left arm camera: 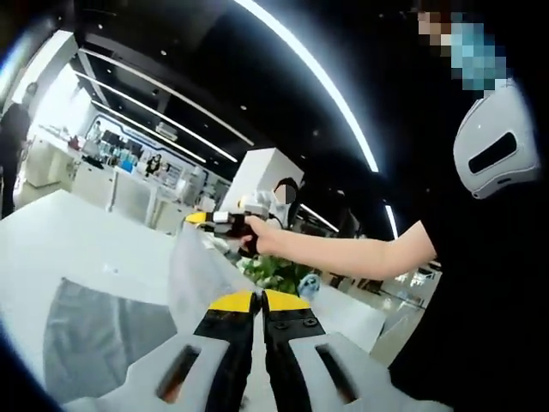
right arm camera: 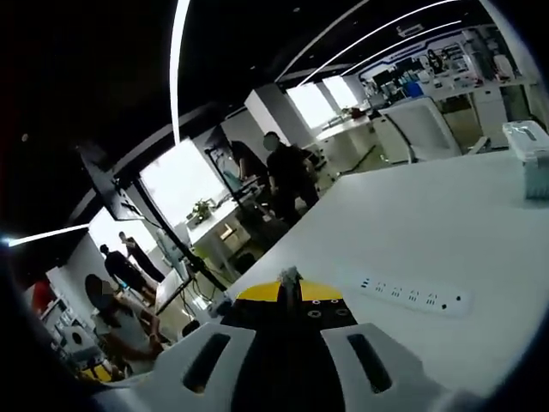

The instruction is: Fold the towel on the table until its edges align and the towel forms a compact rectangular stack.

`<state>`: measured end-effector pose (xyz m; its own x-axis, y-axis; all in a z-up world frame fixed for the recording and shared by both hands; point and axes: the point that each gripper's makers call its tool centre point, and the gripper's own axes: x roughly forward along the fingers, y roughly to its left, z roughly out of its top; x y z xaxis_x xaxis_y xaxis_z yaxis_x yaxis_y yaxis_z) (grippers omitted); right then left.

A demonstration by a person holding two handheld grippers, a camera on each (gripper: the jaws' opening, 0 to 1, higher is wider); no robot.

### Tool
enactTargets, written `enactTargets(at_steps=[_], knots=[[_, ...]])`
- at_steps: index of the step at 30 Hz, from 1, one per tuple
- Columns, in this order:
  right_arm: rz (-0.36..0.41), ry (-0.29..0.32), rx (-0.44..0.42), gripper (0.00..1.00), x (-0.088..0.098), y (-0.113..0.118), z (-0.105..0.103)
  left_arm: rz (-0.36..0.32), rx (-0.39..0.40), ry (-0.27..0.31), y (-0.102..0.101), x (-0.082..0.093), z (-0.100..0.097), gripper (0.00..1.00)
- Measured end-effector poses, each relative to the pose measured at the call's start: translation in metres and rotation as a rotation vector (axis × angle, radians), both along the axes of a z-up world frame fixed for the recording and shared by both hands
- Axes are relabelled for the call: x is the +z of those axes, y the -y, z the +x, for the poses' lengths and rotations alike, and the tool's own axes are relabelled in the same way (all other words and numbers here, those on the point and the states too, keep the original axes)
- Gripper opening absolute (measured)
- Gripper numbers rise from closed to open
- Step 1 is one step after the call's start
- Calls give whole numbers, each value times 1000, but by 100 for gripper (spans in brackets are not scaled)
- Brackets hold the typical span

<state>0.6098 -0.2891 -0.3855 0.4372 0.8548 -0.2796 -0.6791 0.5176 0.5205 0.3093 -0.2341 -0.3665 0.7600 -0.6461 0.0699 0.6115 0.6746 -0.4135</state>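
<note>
Towel (left arm camera: pixel 193 275) hangs lifted over the white table (left arm camera: pixel 60 240) in the left gripper view, one edge clamped in the left gripper (left arm camera: pixel 258 300), the far corner in the right gripper (left arm camera: pixel 225 225). Right gripper view: jaws pinch a cloth sliver (right arm camera: pixel 289 276); power strip (right arm camera: pixel 413 295) lies right. Mid-fold, I judge; next, carry the raised edge across to the opposite edge.

Right gripper (right arm camera: pixel 289 287): yellow-tipped jaws closed together, a thin sliver of pale towel (right arm camera: pixel 288 275) pinched between the tips.
Table (right arm camera: pixel 412 232): white, wide, bare around the jaws.
Power strip (right arm camera: pixel 413 294): white, lying flat just right of the jaws.
Box (right arm camera: pixel 532 159): pale, at the table's right edge.
Background: two people (right arm camera: pixel 287 176) standing at a desk beyond the table.
</note>
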Motion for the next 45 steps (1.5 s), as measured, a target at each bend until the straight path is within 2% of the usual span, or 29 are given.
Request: enactTargets(at_steps=[4,10,16,17,19,21,22,25,29,32,34,39,45], knots=[[-11,1,4,2,-4,-11,0,-23,-5,-7,-14,-3,0,3],[-9,-9,6,2,-10,-25,-3,-10,0,-30,-35,-12,-1,3],[-59,-17,41,2,-20,-44,-13,-6,11,-51,-55,-26,-5,2],[-76,-4,41,2,-22,-45,-12,-12,17,-57,-59,-28,-6,2],[-54,-17,55,2,-20,-52,-12,-26,39,-75,-69,-34,-6,2],[0,-22,69,2,-14,-62,-15,-63,47,-81,-75,-38,-4,2],[-6,-21,72,2,-15,-64,-15,-87,48,-93,-78,-40,-2,2],[-47,-21,70,2,-23,-71,-11,-79,62,-100,-84,-44,1,2],[0,-74,63,2,-26,-80,-7,-81,69,-88,-91,-40,-1,1],[-25,-74,75,2,-33,-88,-8,-91,71,-94,-96,-42,-1,1],[-52,-74,87,2,-40,-92,-9,-80,77,-103,-99,-46,-1,1],[-50,-116,93,2,-50,-98,-6,-60,93,-122,-103,-53,-4,1],[-93,-143,105,2,-68,-105,-7,-26,100,-165,-105,-73,-6,2]])
